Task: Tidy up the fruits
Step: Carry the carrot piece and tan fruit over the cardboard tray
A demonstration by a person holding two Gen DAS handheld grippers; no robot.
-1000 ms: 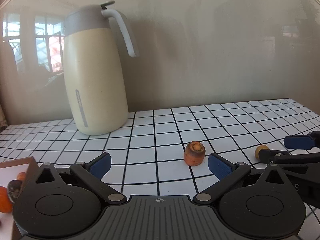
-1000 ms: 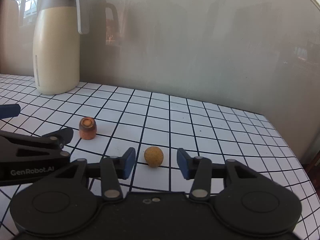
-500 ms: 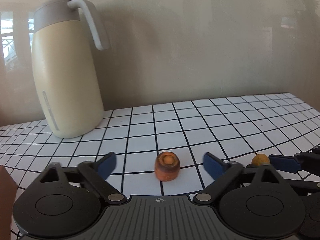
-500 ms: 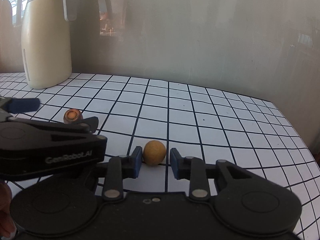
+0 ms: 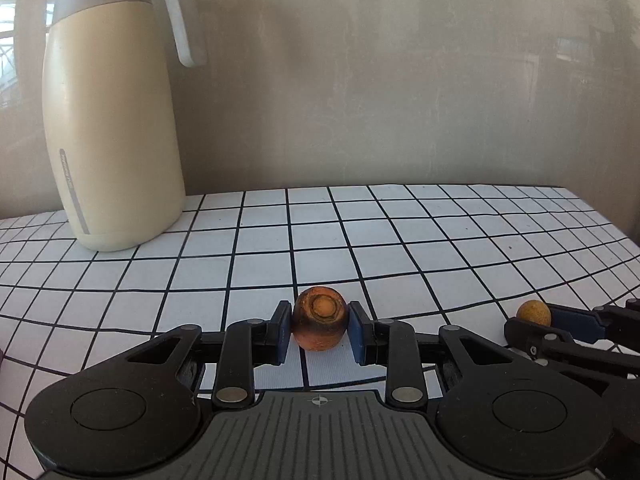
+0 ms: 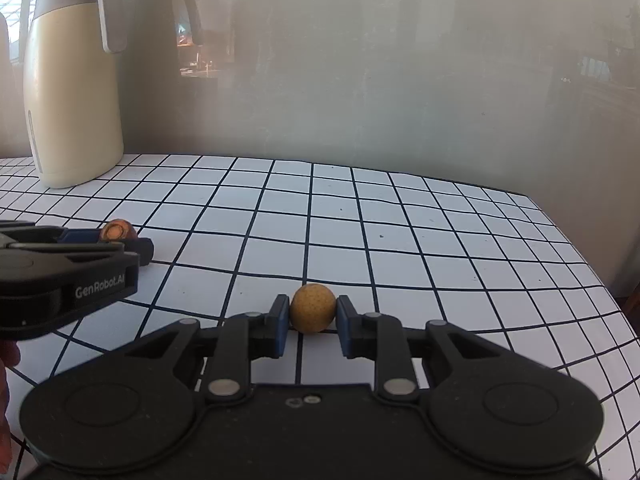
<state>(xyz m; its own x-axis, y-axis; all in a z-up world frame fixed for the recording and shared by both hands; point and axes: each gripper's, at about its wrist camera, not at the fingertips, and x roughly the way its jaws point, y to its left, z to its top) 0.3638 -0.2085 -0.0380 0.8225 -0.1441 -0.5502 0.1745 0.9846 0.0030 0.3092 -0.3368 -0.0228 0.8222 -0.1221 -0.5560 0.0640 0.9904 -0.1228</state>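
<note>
A: Status entry. Left gripper (image 5: 319,330): both blue pads touch the sides of the orange stub (image 5: 319,323), a short carrot-like chunk with its cut end towards the camera. Jaws narrowed right onto it.

B: Is it off the table?

A: Not that I can tell. It appears to sit on the grid-patterned tabletop (image 5: 400,240); call it gripped, not lifted.

B: Right gripper (image 6: 313,316)?

A: Same picture. Pads drawn in against a small round yellow-brown fruit (image 6: 313,314), one on each side, fruit apparently resting on the tabletop. In the left view the fruit shows at the far right, between the right tool's fingers.

B: Where do they go?

A: Unknown from these views. No tray, bowl or box visible. Only other item is the cream jug (image 5: 112,120) at the back left, by the wall, well apart from both pieces.

B: Progress estimate?

A: My judgement: grasp step complete on both sides; lift, carry and placement all remain. No sorted fruit visible, so earlier progress cannot be assessed.

B: Risk?

A: The round fruit may roll out if the pads sit off-centre.
</note>
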